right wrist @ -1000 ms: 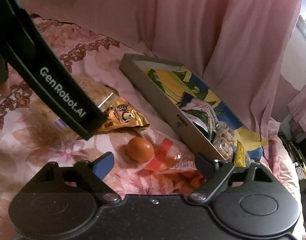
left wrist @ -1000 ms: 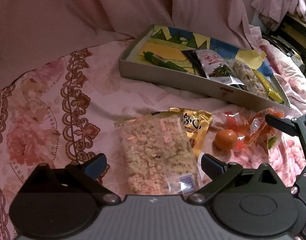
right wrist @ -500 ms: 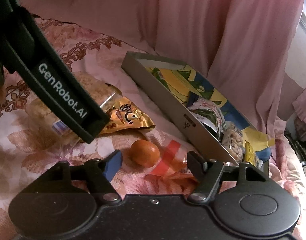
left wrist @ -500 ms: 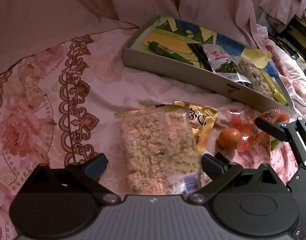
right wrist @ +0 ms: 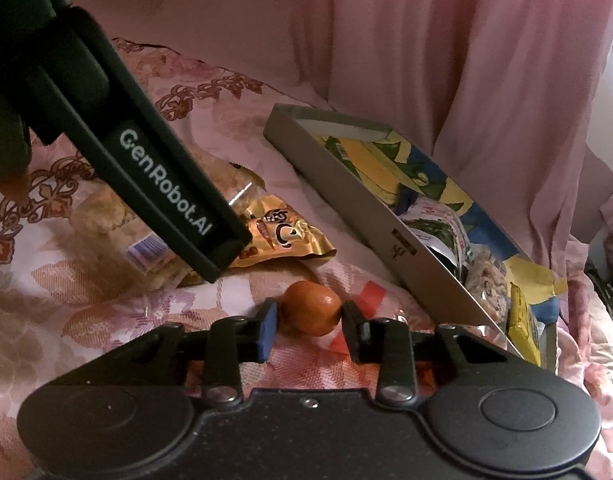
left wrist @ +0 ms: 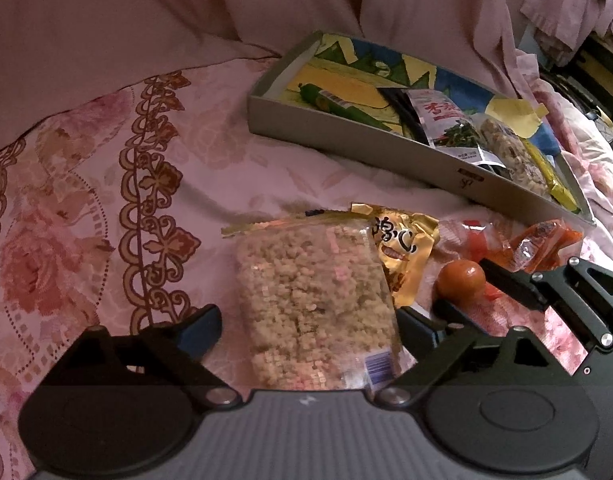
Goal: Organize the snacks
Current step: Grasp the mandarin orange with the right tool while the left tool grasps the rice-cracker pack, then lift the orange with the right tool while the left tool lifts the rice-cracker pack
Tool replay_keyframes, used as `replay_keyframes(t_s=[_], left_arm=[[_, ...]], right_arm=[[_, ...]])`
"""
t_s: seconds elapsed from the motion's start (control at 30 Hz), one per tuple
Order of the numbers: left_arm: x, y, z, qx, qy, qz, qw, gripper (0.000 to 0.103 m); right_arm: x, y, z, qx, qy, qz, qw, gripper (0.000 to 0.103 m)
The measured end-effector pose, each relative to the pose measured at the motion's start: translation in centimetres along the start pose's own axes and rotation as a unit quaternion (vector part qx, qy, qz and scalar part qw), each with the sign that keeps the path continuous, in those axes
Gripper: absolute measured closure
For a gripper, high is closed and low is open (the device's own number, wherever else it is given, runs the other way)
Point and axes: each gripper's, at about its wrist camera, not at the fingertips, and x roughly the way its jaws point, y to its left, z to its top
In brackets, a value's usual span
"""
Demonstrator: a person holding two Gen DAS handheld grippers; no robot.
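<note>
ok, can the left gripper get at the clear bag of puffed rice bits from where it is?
Probably yes. The left gripper is open, with the clear bag of puffed rice bits lying flat on the bedspread between its fingers. Nothing covers the near end; the gold packet only meets its far corner.

Crumbly snack bag (right wrist: 106, 216) half hidden behind left gripper (right wrist: 154, 184) body.

Bed (left wrist: 186, 168), pink floral sheet, snacks loose on it.
Clear cereal bag (left wrist: 310, 304) between left tongs (left wrist: 310, 330); gold packet (left wrist: 402, 248) just beyond; orange ball (right wrist: 311, 307) between right tongs (right wrist: 308, 320); grey tray (left wrist: 346, 128) farther ahead.
</note>
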Motion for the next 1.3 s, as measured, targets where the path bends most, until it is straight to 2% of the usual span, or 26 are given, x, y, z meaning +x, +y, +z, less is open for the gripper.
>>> replay_keyframes(t_s=[0.2, 0.47, 0.93, 1.07, 1.3], left_arm=[[-0.2, 0.1, -0.1, 0.002, 0.000, 0.008, 1.0000, 0.020], [-0.7, 0.5, -0.3, -0.008, 0.006, 0.004, 0.9999, 0.022], [-3.1, 1.2, -2.5, -0.037, 0.046, 0.002, 0.9983, 0.024], [-4.2, 1.2, -3.0, -0.047, 0.043, 0.000, 0.9980, 0.024], [-7.1, 1.3, -3.9, -0.062, 0.012, -0.009, 0.9979, 0.024]], right_arm=[[-0.1, -0.2, 0.1, 0.009, 0.003, 0.002, 1.000, 0.069], [-0.1, -0.5, 0.2, 0.021, 0.011, 0.003, 1.000, 0.069], [-2.2, -0.3, -0.2, 0.037, 0.027, 0.015, 0.999, 0.069], [-3.6, 0.0, -0.2, 0.031, 0.026, 0.015, 0.999, 0.070], [-6.4, -0.2, 0.1, 0.039, 0.013, 0.003, 0.999, 0.069]])
